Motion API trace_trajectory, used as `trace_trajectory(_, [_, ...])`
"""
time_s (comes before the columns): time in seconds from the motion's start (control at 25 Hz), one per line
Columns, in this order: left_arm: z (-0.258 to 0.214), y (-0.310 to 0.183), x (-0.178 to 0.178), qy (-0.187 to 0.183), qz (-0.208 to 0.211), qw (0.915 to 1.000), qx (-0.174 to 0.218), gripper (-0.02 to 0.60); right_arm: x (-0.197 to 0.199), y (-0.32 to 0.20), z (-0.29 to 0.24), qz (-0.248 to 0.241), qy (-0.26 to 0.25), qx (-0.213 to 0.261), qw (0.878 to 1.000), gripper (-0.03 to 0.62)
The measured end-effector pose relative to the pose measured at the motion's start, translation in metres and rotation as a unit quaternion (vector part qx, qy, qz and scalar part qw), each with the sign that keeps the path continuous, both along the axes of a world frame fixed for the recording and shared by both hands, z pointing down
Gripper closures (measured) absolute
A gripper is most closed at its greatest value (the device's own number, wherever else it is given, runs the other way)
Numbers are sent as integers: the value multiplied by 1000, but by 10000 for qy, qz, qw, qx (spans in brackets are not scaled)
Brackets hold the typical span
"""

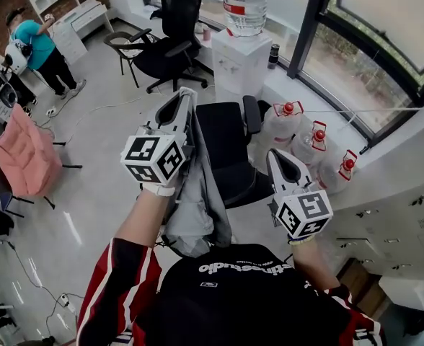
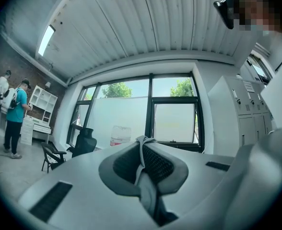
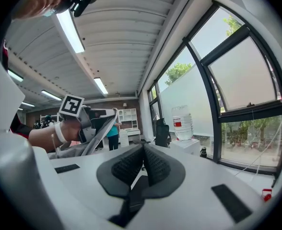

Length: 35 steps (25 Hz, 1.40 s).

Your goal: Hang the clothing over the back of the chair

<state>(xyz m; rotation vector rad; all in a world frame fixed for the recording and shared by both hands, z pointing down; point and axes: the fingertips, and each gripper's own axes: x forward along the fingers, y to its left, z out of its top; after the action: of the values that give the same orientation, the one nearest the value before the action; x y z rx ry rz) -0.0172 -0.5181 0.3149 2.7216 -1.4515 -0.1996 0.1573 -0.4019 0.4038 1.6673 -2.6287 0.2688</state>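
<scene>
A: The left gripper [image 1: 185, 99] is clenched on the grey clothing [image 1: 195, 207]; its own view shows a fold of cloth pinched between the pads; the right gripper [image 1: 277, 161] has its pads pressed together with nothing between them.

B: So the garment is picked up; where does it sit against the chair [image 1: 225, 139]?

A: It hangs from the left jaws in one long bunch, down past the chair's left edge as the head view shows it; none of it lies over the chair that I can see; the right gripper is beside the chair's right edge, near the armrest [image 1: 252, 114].

B: Then the lifting is done and the draping is not?

A: That's my reading; the chair is right below both grippers, so the carry looks nearly over; what is left is to bring the cloth over the top edge of the back, let it fall on both sides, and release; which part of the black shape is the back I cannot tell for sure from above.
</scene>
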Motion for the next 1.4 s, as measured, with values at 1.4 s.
trace_trajectory(1.4, [145,-30,-31,-1224,466,9763,-1724,425,-30,5,4,227,-82,-195,9995,589])
